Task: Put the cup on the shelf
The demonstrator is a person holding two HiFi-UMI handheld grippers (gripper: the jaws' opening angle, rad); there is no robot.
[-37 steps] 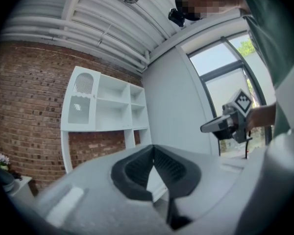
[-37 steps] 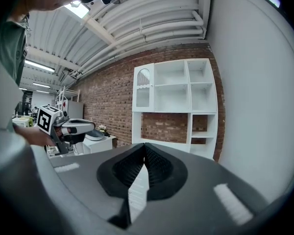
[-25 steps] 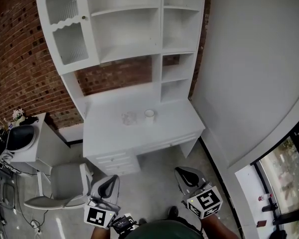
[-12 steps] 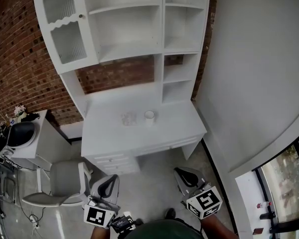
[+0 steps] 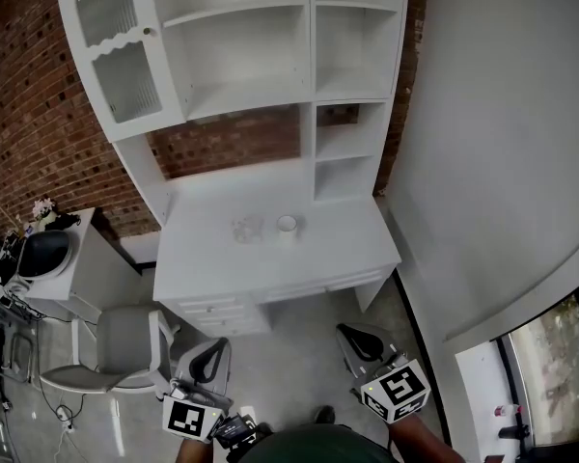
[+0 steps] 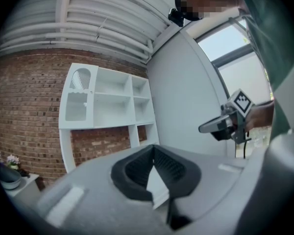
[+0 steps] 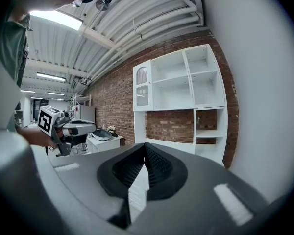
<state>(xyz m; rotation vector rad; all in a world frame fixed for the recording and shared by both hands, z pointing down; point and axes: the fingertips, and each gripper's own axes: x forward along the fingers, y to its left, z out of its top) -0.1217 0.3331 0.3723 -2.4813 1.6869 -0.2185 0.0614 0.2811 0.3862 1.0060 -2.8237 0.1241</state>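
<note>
Brick wall behind, and the cup (image 5: 288,224) is sitting untouched on the worktop (image 5: 333,251), with the shelf (image 5: 352,146) waiting. You're holding the left claw (image 5: 210,357) and right claw (image 5: 359,340) pinched together, empty, well away.

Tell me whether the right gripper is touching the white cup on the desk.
Apart. The head view shows the right gripper low near the person, with bare floor between it and the desk where the cup stands.

You see a white shelf (image 5: 270,56) and white desk (image 5: 270,263) against a red-brown brick wall (image 5: 39,133). The cup (image 5: 287,225) is white, the chair (image 5: 116,340) grey. Your left gripper (image 5: 212,350) and right gripper (image 5: 352,336) are grey, with black-and-white square markers.
</note>
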